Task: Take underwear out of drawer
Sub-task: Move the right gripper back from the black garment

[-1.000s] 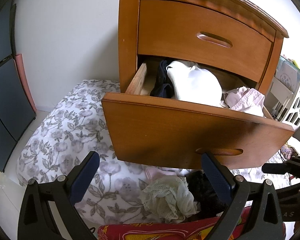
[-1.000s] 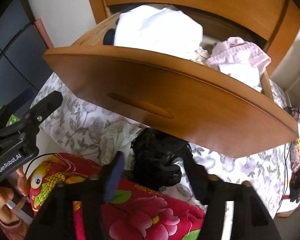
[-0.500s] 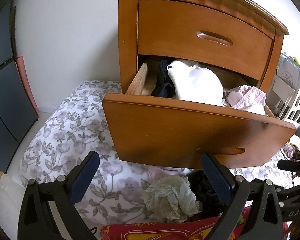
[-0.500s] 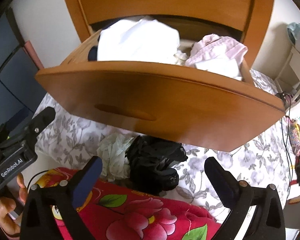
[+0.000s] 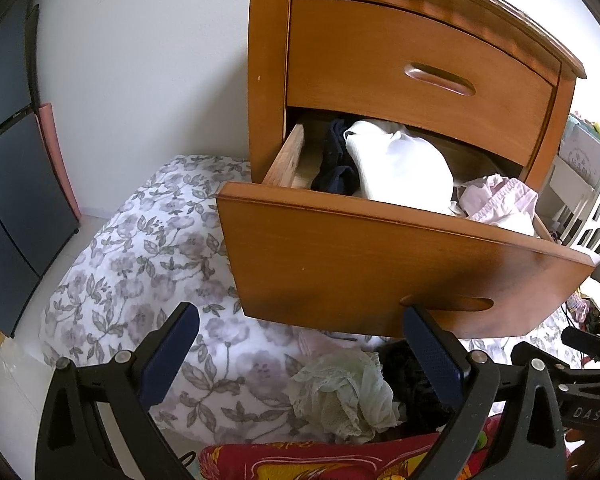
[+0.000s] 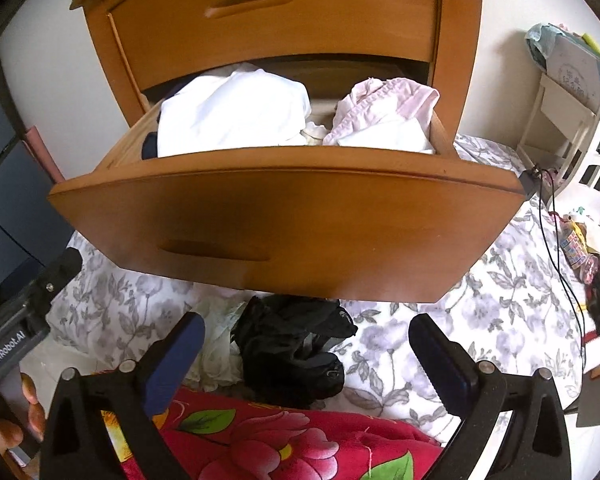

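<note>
The drawer [image 6: 284,224] is standing pulled out of the nightstand [image 5: 268,80], its long front running crosswise, with white and pink underwear [image 6: 236,112] lying heaped inside. Both the left hand-held gripper [image 5: 300,360] and right hand-held gripper [image 6: 306,360] are hanging wide open and empty. A black garment [image 6: 292,356] is lying crumpled on the floral bed [image 6: 480,320] below, beside a red blanket [image 6: 260,440].

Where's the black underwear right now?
The black underwear lies bunched on the floral bedding, below the open drawer's front, beside a pale lace garment. In the right wrist view it sits between the open right gripper fingers, untouched.
</note>
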The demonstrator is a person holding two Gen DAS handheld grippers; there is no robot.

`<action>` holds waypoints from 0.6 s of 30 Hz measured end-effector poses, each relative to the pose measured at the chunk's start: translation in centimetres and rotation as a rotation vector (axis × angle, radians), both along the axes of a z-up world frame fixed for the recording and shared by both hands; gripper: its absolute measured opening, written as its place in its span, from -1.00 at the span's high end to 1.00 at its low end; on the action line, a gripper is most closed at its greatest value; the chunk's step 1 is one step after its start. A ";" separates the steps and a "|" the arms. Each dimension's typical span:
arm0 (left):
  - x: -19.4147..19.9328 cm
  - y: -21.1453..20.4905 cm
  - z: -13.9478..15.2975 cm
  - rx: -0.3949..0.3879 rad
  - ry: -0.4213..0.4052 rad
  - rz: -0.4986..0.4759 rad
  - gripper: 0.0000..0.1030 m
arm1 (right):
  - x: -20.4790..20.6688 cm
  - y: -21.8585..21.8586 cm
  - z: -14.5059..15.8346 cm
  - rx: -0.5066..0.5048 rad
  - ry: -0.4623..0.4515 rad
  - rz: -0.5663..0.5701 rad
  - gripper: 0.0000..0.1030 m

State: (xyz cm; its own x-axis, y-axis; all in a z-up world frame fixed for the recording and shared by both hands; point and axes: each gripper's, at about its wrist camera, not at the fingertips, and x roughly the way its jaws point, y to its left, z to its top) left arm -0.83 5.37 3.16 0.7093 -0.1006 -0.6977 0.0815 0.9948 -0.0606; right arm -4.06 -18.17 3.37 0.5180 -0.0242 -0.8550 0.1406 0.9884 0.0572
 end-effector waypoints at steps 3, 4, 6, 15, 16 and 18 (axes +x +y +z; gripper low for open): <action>0.0 -0.1 0.0 0.008 0.005 0.002 -0.97 | -0.2 -0.1 -0.1 -0.006 -0.020 -0.023 -1.00; 0.1 -0.2 0.0 0.010 0.006 0.002 -0.97 | -0.3 -0.1 -0.1 -0.006 -0.025 -0.026 -1.00; 0.0 -0.2 0.2 0.013 0.003 -0.001 -0.97 | -0.3 -0.3 -0.1 -0.004 -0.033 -0.033 -1.00; 0.1 -0.7 1.7 0.000 0.026 -0.051 -0.97 | -0.6 -0.9 -0.2 0.025 -0.053 -0.059 -1.00; 0.1 -0.7 2.1 -0.002 0.021 -0.057 -0.97 | -0.5 -1.0 -0.2 0.027 -0.055 -0.063 -1.00; 0.3 -0.9 3.1 -0.006 0.005 -0.069 -0.97 | -0.6 -1.2 0.0 0.026 -0.063 -0.072 -1.00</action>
State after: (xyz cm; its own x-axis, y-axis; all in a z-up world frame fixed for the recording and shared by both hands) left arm -0.53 4.50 6.30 0.6971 -0.1536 -0.7003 0.1497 0.9864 -0.0672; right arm -4.62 -19.38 3.33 0.5684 -0.0414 -0.8217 0.2063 0.9740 0.0936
